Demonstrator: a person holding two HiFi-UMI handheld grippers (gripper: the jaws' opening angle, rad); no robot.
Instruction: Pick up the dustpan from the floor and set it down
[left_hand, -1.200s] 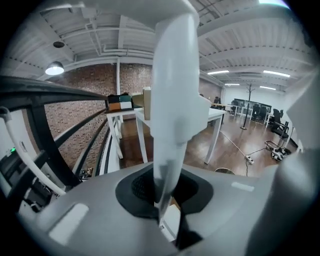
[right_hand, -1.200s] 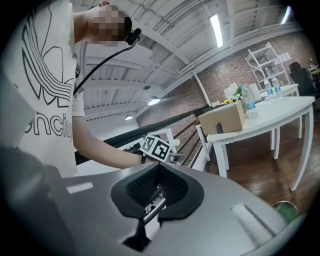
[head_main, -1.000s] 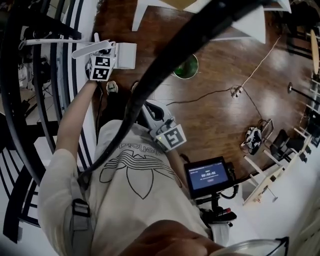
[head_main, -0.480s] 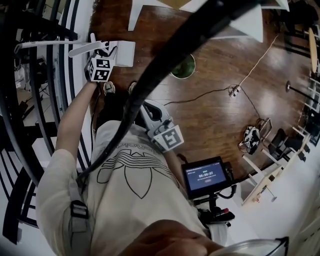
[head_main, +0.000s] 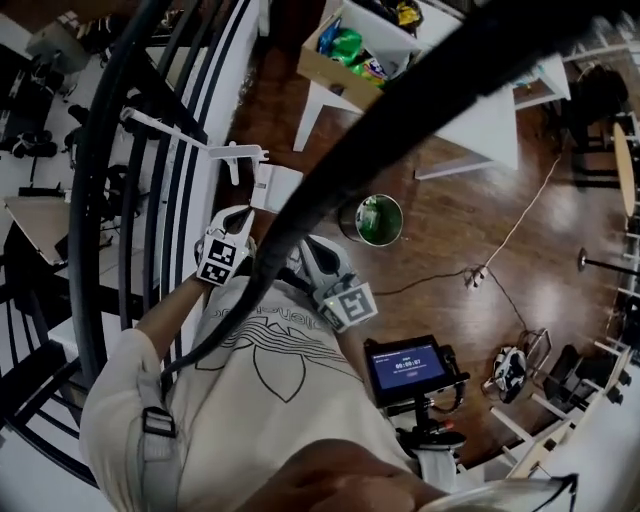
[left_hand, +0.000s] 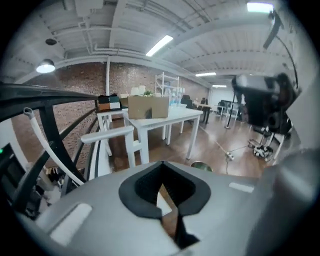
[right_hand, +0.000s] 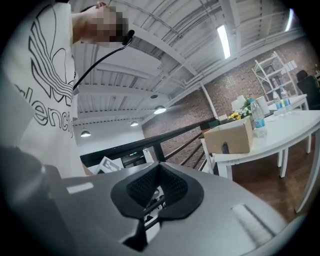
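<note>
Seen from my head, looking steeply down my pale printed shirt: both tools were held close in front of my chest. My left gripper (head_main: 236, 216) sat at the end of a bent forearm, elbow tucked by my side, its jaws tipped forward and down toward the floor (head_main: 450, 240). Those jaws had just been closing and were pressed together with nothing between them; only a sliver of floor showed through the slit in the left gripper view. My right gripper (head_main: 312, 252) rested lower and nearer my belly, pointing roughly level. Its jaws were also together and empty.

The dustpan (head_main: 277, 188) stood on the wood floor just ahead of the left gripper's tips, a little to their right, beside the foot of the dark railing (head_main: 150, 210). It touched neither tool. A thin white bar (head_main: 190, 137) slanted from just beyond the pan out over the railing bars. I could not tell whether it was the pan's handle. The left hand was clearly the nearer; I judged any fresh reach would go forward and down from there.

Farther out were a green bin (head_main: 378, 220), then a white table (head_main: 480, 120) and a cardboard box (head_main: 345, 70) of packets.
</note>
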